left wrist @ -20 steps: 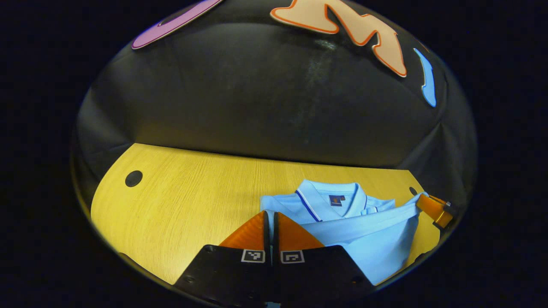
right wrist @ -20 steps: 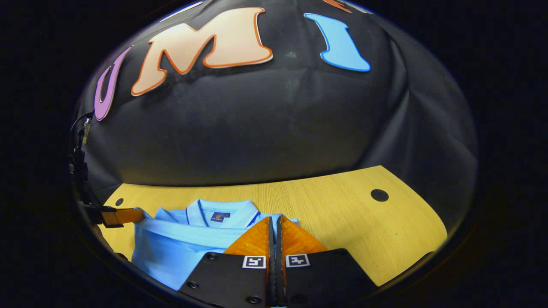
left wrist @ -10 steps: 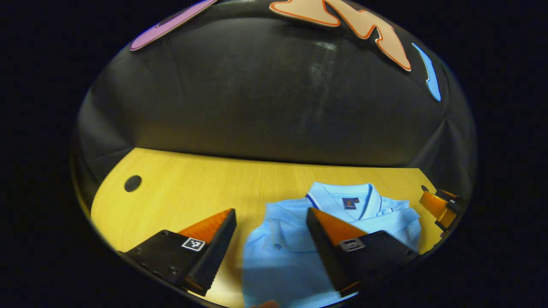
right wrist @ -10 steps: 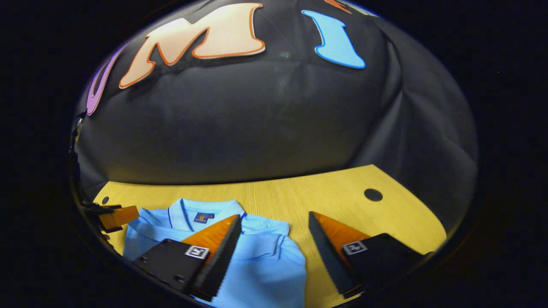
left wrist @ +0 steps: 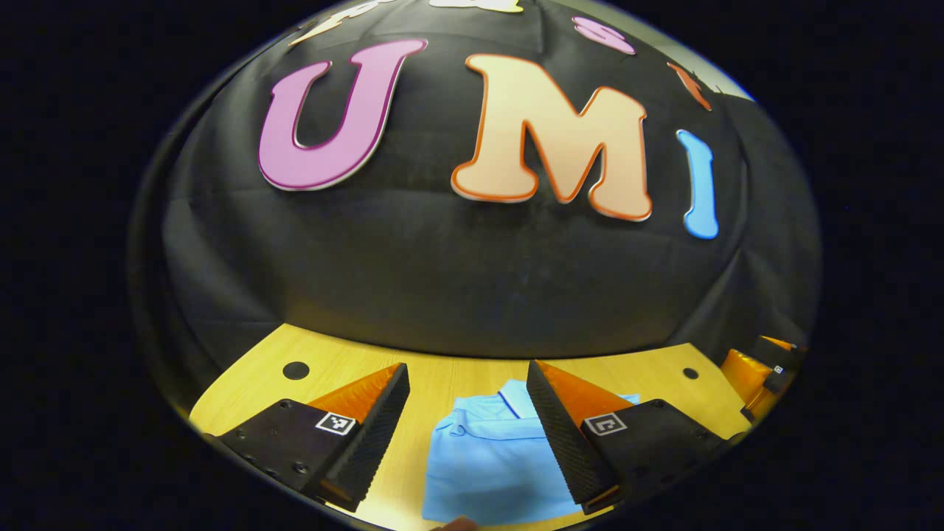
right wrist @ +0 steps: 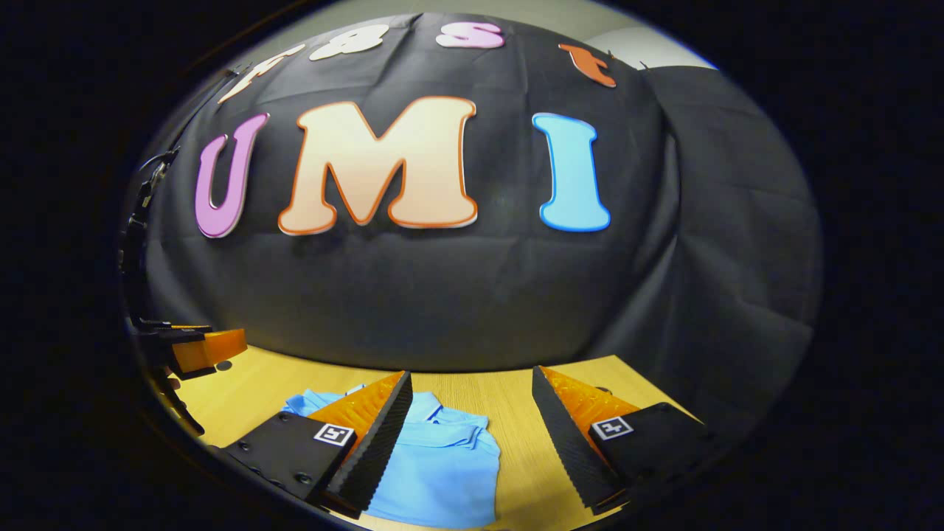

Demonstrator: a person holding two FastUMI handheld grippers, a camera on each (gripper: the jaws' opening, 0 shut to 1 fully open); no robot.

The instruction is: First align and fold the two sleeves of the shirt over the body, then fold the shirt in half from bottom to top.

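With both claws held above the table, my left gripper (left wrist: 467, 402) stands wide apart, nothing between its two fingers. My right gripper (right wrist: 472, 409) is the same: two fingers spread, holding nothing.

Nearest, between the left fingers in the left gripper view, lies the shirt (left wrist: 487, 461), one light blue piece, flat on the table (left wrist: 332, 365). Its collar end points toward the wall. Sleeves look folded in; the outline is a compact block. At the very bottom edge of that view a small sliver of something skin-toned shows below the shirt; I cannot tell what it is.

In the right gripper view the shirt (right wrist: 442, 461) sits left of centre, partly behind my left-hand finger, collar away from me. Bare wood shows between the two fingers.

Farther out, the left gripper view catches the right gripper (left wrist: 759, 369) at the far right edge. The right gripper view catches the left gripper (right wrist: 199, 348) at the far left edge, raised over the table (right wrist: 516, 405).

Count: one shirt, two grippers. Table holes: two dark round ones in the left gripper view, one left (left wrist: 296, 370), one right (left wrist: 690, 373).

Farthest: the black cloth wall (right wrist: 442, 295) behind the table.
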